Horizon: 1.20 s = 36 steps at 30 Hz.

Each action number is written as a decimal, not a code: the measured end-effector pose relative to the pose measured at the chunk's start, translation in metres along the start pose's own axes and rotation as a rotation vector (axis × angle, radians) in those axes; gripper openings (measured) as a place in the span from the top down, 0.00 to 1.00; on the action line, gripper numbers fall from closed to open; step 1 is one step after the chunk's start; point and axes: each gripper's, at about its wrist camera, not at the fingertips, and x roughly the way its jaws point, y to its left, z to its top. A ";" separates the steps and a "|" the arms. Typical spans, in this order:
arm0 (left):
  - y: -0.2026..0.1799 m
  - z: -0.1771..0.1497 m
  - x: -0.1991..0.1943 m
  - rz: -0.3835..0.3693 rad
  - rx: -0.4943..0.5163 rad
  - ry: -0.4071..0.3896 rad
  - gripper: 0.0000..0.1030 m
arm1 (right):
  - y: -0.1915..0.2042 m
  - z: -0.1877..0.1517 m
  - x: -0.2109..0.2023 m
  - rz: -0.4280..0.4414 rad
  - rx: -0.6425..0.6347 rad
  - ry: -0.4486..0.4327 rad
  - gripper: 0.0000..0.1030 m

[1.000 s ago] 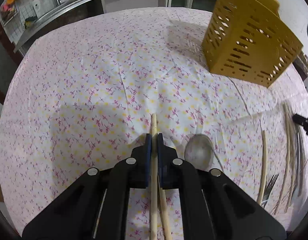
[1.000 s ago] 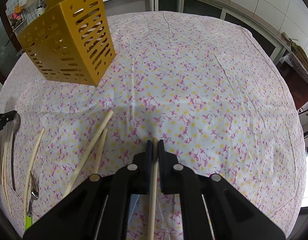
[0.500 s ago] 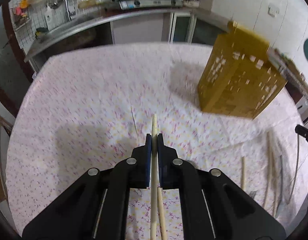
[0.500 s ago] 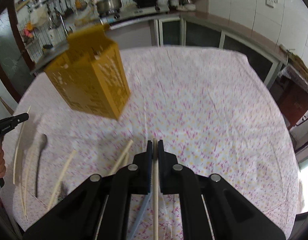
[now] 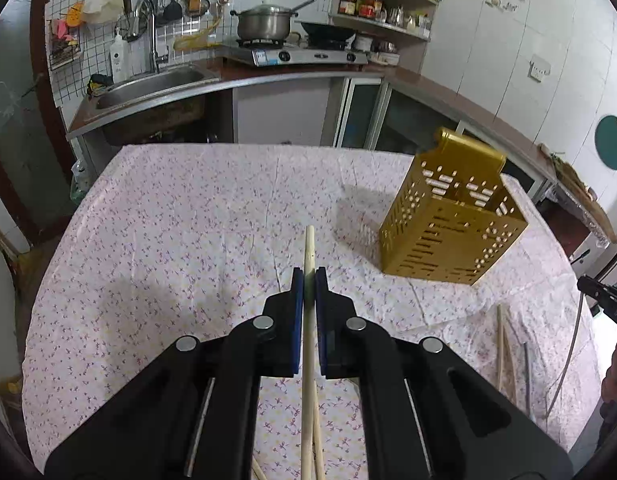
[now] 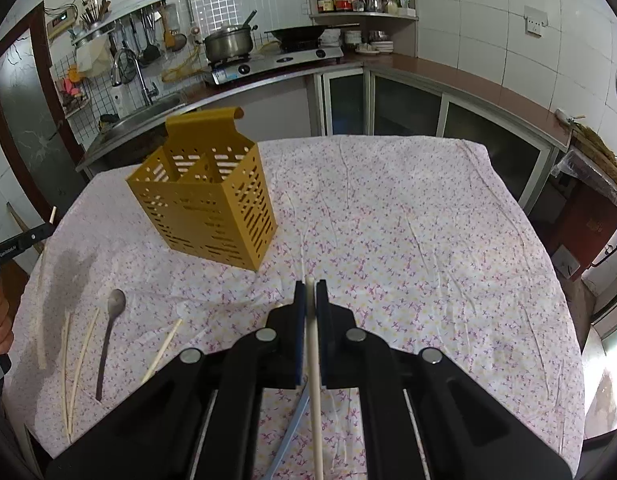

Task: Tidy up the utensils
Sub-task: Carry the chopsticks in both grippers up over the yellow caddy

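Gripping one chopstick (image 5: 309, 248) each, the left gripper (image 5: 308, 276) and right gripper (image 6: 309, 286) hang above the floral cloth (image 6: 408, 240), jaws clamped on the sticks. The yellow caddy (image 6: 206, 204) stands upright on the cloth, with a spoon (image 6: 110, 328) and loose chopsticks (image 6: 78, 360) lying near it.

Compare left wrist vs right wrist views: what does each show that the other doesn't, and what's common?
Left wrist only: the left tool shut on a chopstick, seen from behind, and a second stick crossing beneath it.

Right wrist only: the right tool shut on its own chopstick, a spoon lying on the cloth, and the holder's divided inside.

Both: the yellow slotted utensil holder upright on the floral tablecloth, loose chopsticks lying on the cloth, and the sink, pot and stove behind.
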 end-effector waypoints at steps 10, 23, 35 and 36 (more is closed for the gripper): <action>-0.005 0.005 -0.024 0.009 0.029 -0.052 0.96 | 0.001 0.008 -0.027 0.009 -0.001 -0.054 0.94; -0.026 0.028 -0.062 0.028 0.082 -0.157 0.96 | 0.021 0.041 -0.084 0.018 -0.044 -0.218 0.94; -0.037 0.036 -0.076 0.036 0.106 -0.202 0.96 | 0.024 0.052 -0.104 0.019 -0.047 -0.266 0.95; -0.038 0.037 -0.078 0.035 0.107 -0.206 0.96 | 0.025 0.052 -0.104 0.020 -0.048 -0.269 0.95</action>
